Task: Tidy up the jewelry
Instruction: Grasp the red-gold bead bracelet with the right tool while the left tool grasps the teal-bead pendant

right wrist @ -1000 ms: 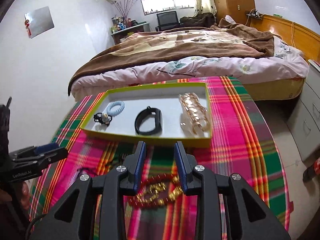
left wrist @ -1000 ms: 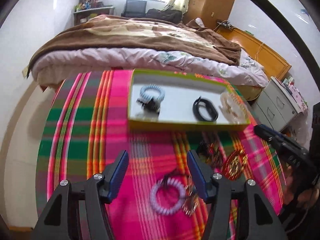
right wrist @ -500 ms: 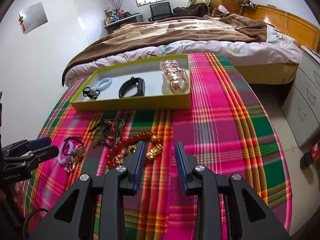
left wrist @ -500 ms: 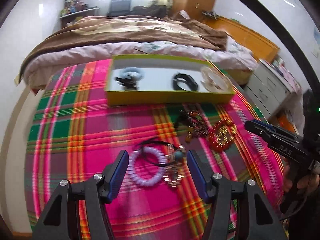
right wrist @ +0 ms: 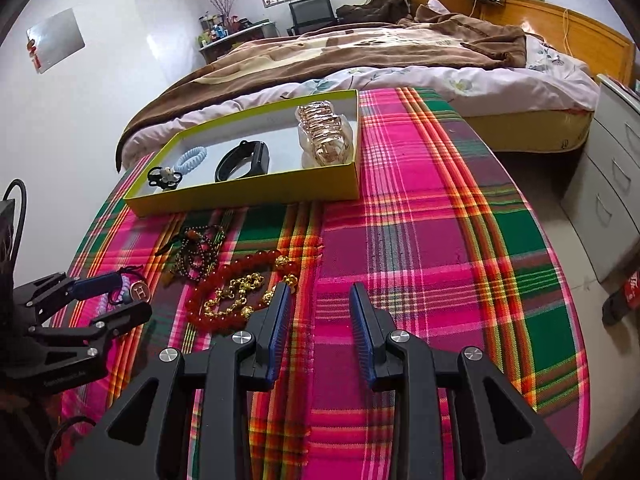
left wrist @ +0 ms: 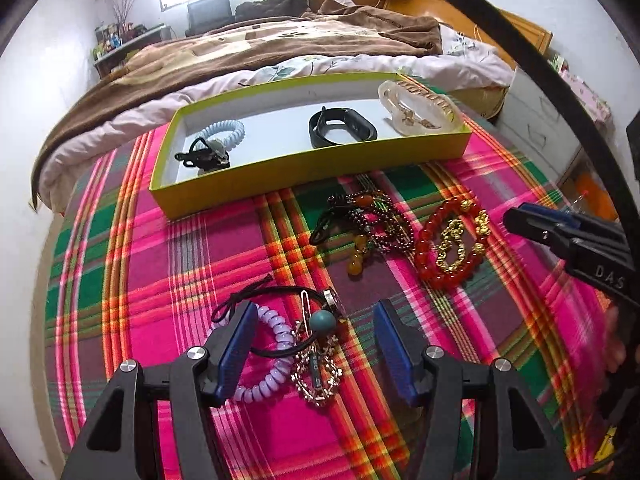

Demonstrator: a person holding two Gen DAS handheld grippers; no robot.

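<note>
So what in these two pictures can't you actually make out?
- Lilac coil hair tie, left wrist view: its left part is hidden behind the left fingers.
- Red bead bracelet, right wrist view: its near edge is hidden behind the right fingers.
- Clear packet of gold pieces in the yellow-green tray: contents too small to identify.
- Hand, left wrist view: blurred and cut off at the right edge.

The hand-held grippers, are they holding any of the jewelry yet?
No, nothing is held. The left hand-held gripper is open over the purple hair tie, and the right hand-held gripper is open and empty.
</note>
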